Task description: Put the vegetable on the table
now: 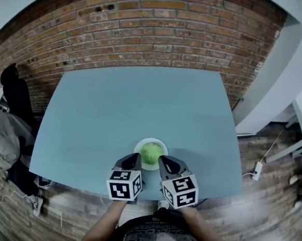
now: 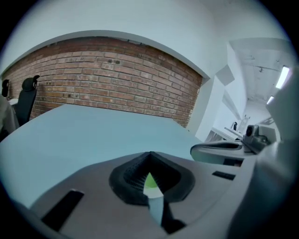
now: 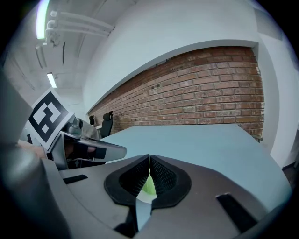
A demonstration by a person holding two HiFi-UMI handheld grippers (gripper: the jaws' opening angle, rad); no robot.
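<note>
A green vegetable sits on a white plate on the blue counter, close to the near edge and about midway along it. The rest of the counter top is bare up to the far edge, where a brick wall rises behind it.

The left tool and the right tool are held side by side over the near edge, one on each side of the plate, with their tips at the plate's near rim. The vegetable shows between the two tools. Each tool carries a marker cube at its rear, above the person's forearms.

In the left gripper view the left tool has its jaws closed tip to tip and grips nothing. A sliver of the vegetable shows through the slit below the tips. In the right gripper view the right tool is likewise closed and empty, and the vegetable again shows through the slit.

A black chair stands off the counter's left edge.
</note>
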